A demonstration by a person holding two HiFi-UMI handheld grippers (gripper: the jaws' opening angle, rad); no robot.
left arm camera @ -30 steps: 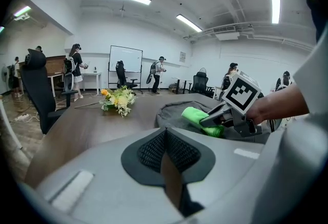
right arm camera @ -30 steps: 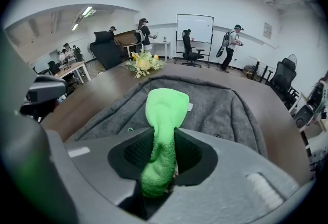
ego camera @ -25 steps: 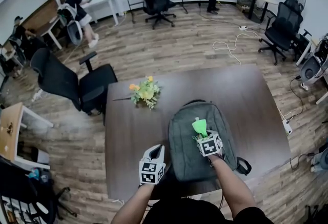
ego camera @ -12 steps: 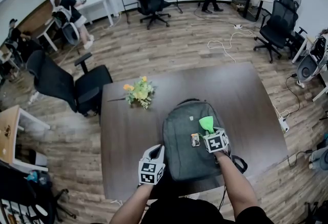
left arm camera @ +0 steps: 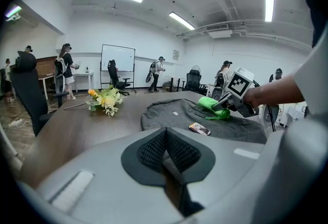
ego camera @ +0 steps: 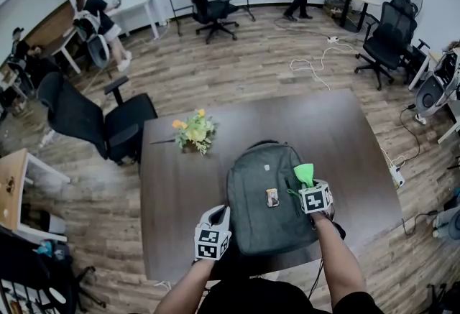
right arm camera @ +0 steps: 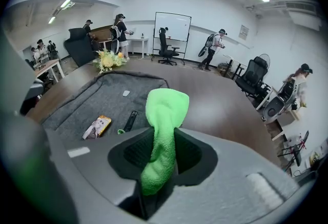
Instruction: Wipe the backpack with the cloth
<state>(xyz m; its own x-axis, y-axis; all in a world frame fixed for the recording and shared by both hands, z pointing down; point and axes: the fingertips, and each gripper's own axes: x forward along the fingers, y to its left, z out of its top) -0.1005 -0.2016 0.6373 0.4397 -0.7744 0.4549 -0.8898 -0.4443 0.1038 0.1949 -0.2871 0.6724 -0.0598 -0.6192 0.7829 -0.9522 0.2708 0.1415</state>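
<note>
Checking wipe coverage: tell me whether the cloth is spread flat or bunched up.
Bunched. The green cloth is squeezed into a narrow roll between the right tongs, its free end a folded lump.

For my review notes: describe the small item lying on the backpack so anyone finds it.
A grey backpack lies on the dark table. Near its middle sits a small rectangular tag, the only orange-and-white thing on the grey fabric.
</note>
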